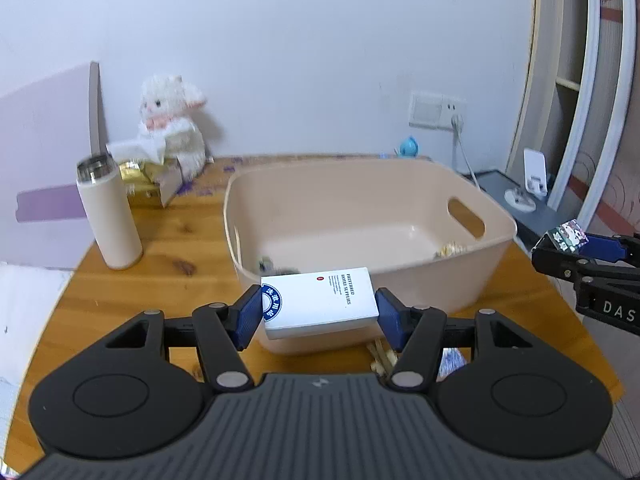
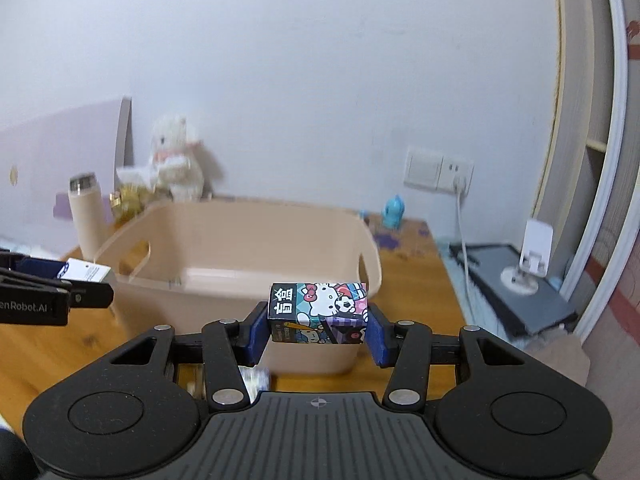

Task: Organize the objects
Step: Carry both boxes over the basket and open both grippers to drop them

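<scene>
- Pale wall behind, with a switch plate and socket (image 1: 437,111) and a white cable hanging from it; a wooden surface (image 1: 160,240) stands against that wall.
- A beige plastic tub (image 1: 400,200) with cut-out handles sits in the middle of the surface, with a few small items lying on its floor, too blurred to name.
- At the far left corner of the surface sit a white plush toy (image 1: 170,120), a gold tissue box (image 1: 148,182) just in front of it, and a cream flask (image 1: 109,212) with a steel rim, nearer the left edge.
- A small blue figure (image 1: 409,147) stands at the far edge, near the socket.
- The left gripper (image 1: 319,312) has its blue fingers (image 1: 248,316) clamped on the ends of a white printed box (image 1: 320,300), held lengthwise at the tub's near rim.
- The right gripper (image 2: 319,332) has its fingers clamped on a small cartoon-printed blind box (image 2: 319,312), held above the surface near the tub's right side.
- Some small wrapped items (image 1: 384,358) lie on the surface at the tub's near wall, partly hidden by the left gripper.
</scene>
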Demonstrator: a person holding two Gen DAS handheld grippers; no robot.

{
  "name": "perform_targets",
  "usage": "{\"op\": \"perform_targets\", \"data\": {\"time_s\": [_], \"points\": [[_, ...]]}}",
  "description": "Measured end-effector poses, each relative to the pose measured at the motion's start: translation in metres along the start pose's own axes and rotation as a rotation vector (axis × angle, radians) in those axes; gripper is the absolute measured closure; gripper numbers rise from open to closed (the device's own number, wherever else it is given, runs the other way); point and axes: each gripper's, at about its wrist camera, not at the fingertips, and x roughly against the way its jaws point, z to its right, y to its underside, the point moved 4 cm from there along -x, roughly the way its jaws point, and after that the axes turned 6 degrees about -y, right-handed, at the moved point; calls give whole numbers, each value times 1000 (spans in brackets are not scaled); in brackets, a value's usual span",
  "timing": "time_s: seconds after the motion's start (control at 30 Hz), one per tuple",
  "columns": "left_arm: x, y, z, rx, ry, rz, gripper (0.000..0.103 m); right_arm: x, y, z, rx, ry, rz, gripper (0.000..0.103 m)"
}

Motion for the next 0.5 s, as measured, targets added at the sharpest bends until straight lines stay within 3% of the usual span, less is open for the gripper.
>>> {"op": "perform_targets", "data": {"time_s": [0.27,0.5], "points": [[-3,-34,0,2,-5,54,41,-8,-27,7,10,17,63,57],[-34,-53,10,1,-1,26,41,-30,-41,15,15,23,80,57]]}}
